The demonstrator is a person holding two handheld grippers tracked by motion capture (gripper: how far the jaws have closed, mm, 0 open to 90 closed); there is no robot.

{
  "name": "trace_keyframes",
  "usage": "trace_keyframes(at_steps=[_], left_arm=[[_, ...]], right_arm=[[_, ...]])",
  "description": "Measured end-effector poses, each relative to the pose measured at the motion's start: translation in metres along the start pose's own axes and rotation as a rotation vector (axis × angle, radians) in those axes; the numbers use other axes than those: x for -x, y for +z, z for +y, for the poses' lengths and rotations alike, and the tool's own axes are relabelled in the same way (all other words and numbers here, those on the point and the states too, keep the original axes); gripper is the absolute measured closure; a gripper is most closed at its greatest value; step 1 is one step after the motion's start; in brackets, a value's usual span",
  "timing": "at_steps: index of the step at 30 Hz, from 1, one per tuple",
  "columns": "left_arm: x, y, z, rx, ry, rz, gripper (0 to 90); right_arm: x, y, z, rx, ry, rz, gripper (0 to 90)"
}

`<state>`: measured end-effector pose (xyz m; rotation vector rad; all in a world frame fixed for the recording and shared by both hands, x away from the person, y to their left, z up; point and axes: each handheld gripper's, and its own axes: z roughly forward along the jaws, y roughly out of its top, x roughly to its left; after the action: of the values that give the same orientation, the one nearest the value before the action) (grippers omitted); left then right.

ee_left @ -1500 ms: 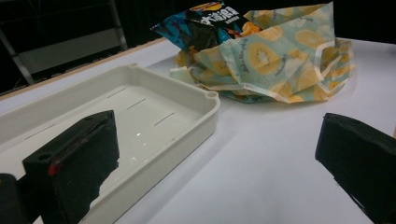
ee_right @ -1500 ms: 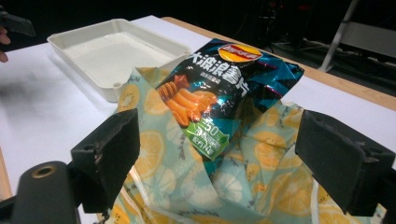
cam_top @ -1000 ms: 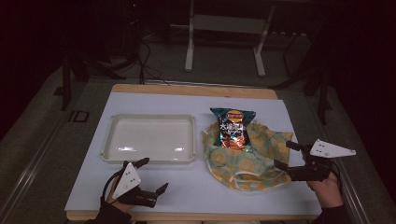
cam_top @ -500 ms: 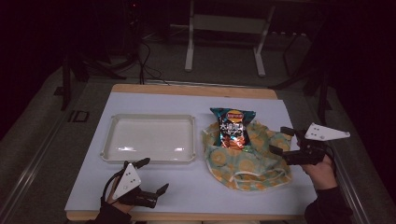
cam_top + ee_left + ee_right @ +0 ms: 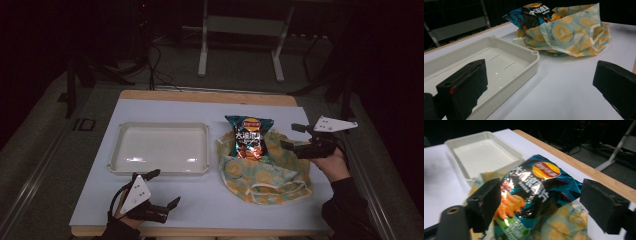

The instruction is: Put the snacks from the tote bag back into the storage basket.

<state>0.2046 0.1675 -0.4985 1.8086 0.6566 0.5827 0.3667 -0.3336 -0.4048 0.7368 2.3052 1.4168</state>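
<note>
With my right tool [image 5: 295, 136] spread wide, its jaws just easing inward, I'd bring it squarely over the chip bag [image 5: 248, 137] lying on the fruit-print cloth [image 5: 265, 175] toward the table's right edge and pinch its crimped top.

The chip bag [image 5: 536, 192] was shiny, crinkly foil. The bag under it [image 5: 270, 175] was soft cloth with fruit prints. The tray [image 5: 160, 167] was smooth, glossy plastic. The table [image 5: 210, 205] looked matt white, with a wooden far edge.

Right gripper [image 5: 296, 136] closing slightly; left gripper [image 5: 164, 187] agape.
</note>
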Motion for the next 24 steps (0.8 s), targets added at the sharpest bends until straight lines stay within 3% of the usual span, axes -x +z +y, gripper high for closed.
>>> trace_keyframes(at_steps=[7,24], left_arm=[[0.000,-0.004,-0.002,0.000,-0.003,0.011,0.0],[0.001,-0.011,-0.005,-0.005,-0.009,0.029,0.1]], right_arm=[[0.014,0.018,0.005,-0.008,-0.002,0.013,24.3],[0.047,0.058,0.000,-0.091,-0.006,-0.017,34.5]])
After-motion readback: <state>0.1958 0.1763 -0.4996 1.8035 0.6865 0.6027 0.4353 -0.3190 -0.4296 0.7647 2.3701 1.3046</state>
